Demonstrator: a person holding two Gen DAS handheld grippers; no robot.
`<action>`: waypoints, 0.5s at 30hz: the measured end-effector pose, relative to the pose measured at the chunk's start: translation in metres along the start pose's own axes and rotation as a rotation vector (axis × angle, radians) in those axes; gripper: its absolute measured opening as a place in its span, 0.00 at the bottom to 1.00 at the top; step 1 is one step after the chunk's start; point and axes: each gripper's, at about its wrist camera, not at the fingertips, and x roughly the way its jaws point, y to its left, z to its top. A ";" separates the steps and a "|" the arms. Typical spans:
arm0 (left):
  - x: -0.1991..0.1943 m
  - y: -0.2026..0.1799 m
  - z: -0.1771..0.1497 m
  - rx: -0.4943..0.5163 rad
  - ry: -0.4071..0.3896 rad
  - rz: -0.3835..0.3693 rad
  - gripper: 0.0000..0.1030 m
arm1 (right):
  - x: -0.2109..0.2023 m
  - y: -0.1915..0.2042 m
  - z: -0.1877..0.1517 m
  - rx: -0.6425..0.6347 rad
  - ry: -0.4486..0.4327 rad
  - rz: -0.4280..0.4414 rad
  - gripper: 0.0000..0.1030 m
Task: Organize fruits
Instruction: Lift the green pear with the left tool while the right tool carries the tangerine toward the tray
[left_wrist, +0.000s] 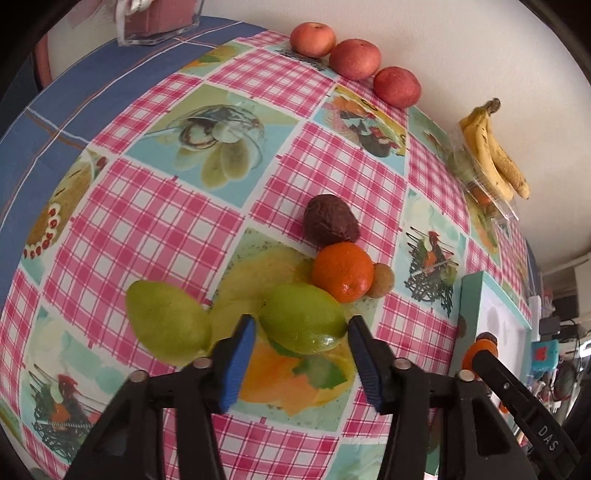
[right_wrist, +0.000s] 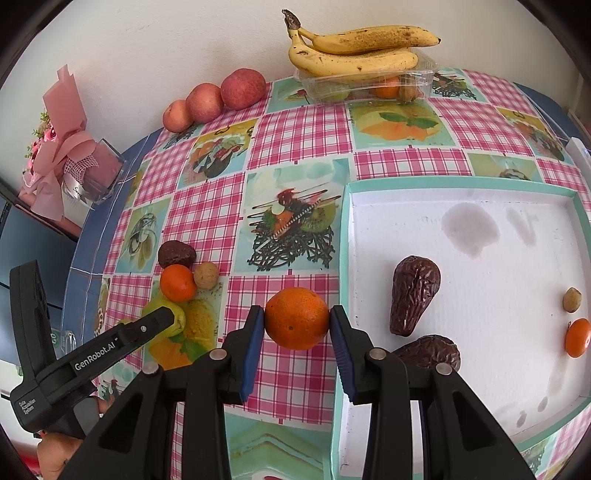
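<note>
Orange: pinched by right gripper, above tablecloth, at nine o'clock of white tray.
Left gripper: fingers spread around green fruit, not visibly squeezing.

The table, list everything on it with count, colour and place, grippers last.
apples: three, red, back edge by wall.
bananas: two, yellow, atop clear box.
tray: one, white with teal rim, right side.
avocados: two in tray, one on cloth, dark brown.
oranges: one on cloth, one in tray.
green fruits: two, on cloth.
bouquet: pink, far corner.
left gripper: open around green fruit.
right gripper: holding held orange.
</note>
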 end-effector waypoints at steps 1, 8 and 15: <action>-0.001 -0.002 0.000 0.010 0.003 0.008 0.49 | 0.000 -0.001 0.000 0.000 -0.001 0.000 0.37; -0.024 -0.003 -0.004 0.010 -0.038 -0.021 0.49 | -0.007 -0.006 0.002 0.020 -0.023 0.013 0.37; -0.046 -0.039 -0.010 0.122 -0.098 -0.049 0.49 | -0.026 -0.034 0.009 0.091 -0.079 -0.039 0.37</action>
